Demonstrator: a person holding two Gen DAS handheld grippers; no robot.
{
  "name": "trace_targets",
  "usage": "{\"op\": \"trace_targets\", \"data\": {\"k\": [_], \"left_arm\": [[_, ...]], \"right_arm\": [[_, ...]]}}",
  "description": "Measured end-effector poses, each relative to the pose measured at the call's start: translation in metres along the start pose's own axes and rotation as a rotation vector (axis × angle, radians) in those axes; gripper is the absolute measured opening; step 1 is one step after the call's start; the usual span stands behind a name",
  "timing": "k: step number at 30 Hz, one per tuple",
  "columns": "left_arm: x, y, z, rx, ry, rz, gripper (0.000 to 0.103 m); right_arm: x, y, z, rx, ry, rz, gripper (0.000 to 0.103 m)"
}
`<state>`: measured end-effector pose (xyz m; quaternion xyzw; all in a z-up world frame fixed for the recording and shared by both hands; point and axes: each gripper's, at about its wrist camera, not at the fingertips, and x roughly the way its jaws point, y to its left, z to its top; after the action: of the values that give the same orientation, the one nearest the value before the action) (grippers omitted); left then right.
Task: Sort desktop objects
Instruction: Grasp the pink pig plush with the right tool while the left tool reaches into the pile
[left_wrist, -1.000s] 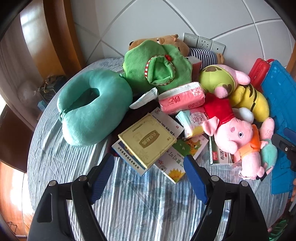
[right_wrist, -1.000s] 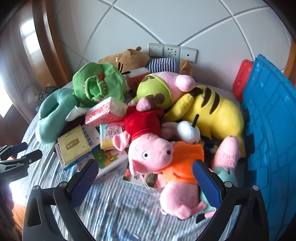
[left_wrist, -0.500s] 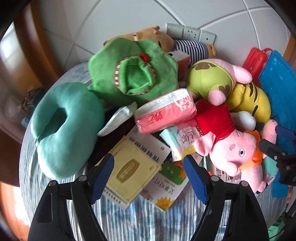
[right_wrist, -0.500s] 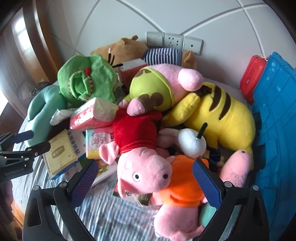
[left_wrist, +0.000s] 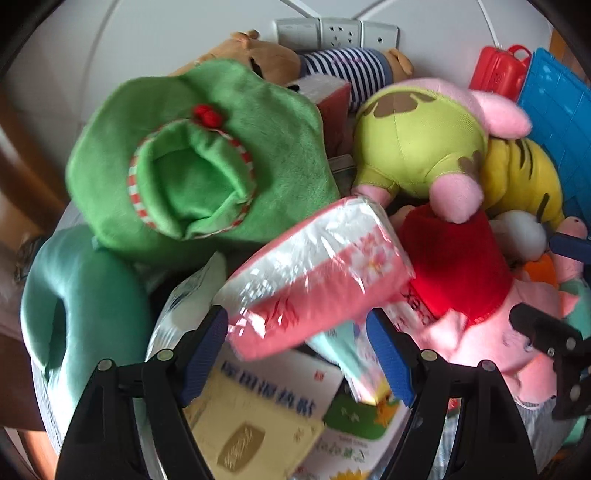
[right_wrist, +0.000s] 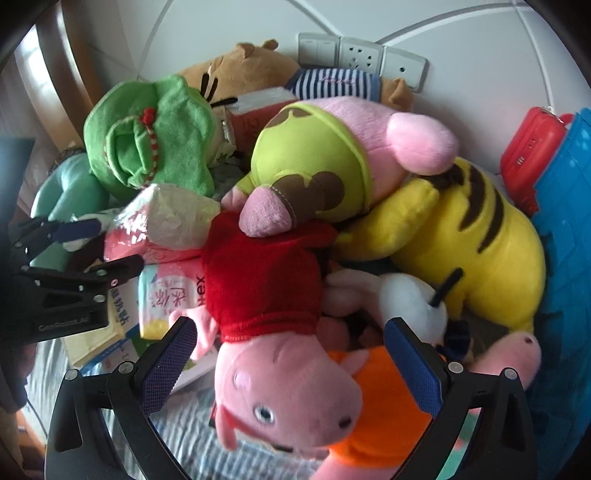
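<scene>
Sorting barely begun: plush toys, tissue packs, booklets all heaped on desk (right_wrist: 177, 428). Left tongs (left_wrist: 295, 354) wide, straddling pink tissue pack (left_wrist: 314, 277); right tongs (right_wrist: 291, 365) wide over pink pig (right_wrist: 291, 398). Nothing gripped.

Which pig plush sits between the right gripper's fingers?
The red-shirted pig, snout toward the camera; the lime-shirted pig lies farther back on the pile.

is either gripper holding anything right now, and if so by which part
Nothing is held. The left gripper is open around the near end of the pink tissue pack; the right gripper is open over the pink pig plush.
</scene>
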<state>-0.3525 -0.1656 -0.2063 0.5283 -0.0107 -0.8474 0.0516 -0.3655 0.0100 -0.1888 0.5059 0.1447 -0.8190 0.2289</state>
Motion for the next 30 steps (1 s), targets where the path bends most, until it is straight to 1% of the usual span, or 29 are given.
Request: {"op": "trace_targets", "data": {"k": [5,6,8,9,12,14,15,16,18,19,20,21,22,24,28,30], "left_arm": [[0.024,-0.002,0.012,0.037,-0.004,0.034,0.078],[0.027,-0.001,0.014,0.039,-0.007,0.036,0.082],[0.032,0.001,0.018,0.039,-0.015,0.036,0.085],[0.035,0.002,0.02,0.041,-0.021,0.032,0.09],[0.042,-0.002,0.022,0.052,-0.031,0.042,0.1],[0.046,-0.004,0.023,0.059,-0.042,0.05,0.101],[0.046,-0.005,0.023,0.056,-0.06,0.05,0.101],[0.044,-0.003,0.023,0.048,-0.067,0.044,0.099],[0.039,0.001,0.022,0.023,-0.072,0.025,0.086],[0.035,0.004,0.02,0.006,-0.071,0.012,0.082],[0.03,0.008,0.019,-0.01,-0.071,-0.002,0.074],[0.026,0.01,0.017,-0.024,-0.07,-0.014,0.065],[0.021,0.013,0.016,-0.037,-0.069,-0.024,0.058],[0.007,0.016,0.012,-0.066,-0.078,-0.055,0.053],[-0.021,0.013,0.004,-0.072,-0.104,-0.062,0.048],[-0.037,0.01,-0.002,-0.082,-0.119,-0.073,0.042]], "right_arm": [[0.031,0.006,0.003,-0.023,0.057,-0.022,0.103],[0.036,0.007,0.003,-0.022,0.065,-0.019,0.103],[0.046,0.006,0.002,-0.014,0.078,-0.004,0.103],[0.049,0.006,0.001,-0.01,0.083,0.003,0.103],[0.055,0.007,0.001,-0.007,0.092,0.019,0.103],[0.059,0.008,0.001,-0.012,0.095,0.026,0.103],[0.06,0.009,0.001,-0.014,0.097,0.03,0.103],[0.062,0.009,0.0,-0.016,0.098,0.033,0.103],[0.061,0.009,0.0,-0.017,0.09,0.04,0.102],[0.06,0.009,0.0,-0.015,0.085,0.053,0.092],[0.057,0.01,0.0,-0.012,0.08,0.077,0.083],[0.054,0.011,0.001,-0.012,0.075,0.092,0.073],[0.05,0.013,0.001,-0.019,0.071,0.089,0.07],[0.044,0.016,0.0,-0.03,0.07,0.081,0.068],[0.021,0.019,-0.002,-0.024,0.04,0.093,0.066],[0.003,0.019,-0.004,-0.02,0.011,0.101,0.066]]}}
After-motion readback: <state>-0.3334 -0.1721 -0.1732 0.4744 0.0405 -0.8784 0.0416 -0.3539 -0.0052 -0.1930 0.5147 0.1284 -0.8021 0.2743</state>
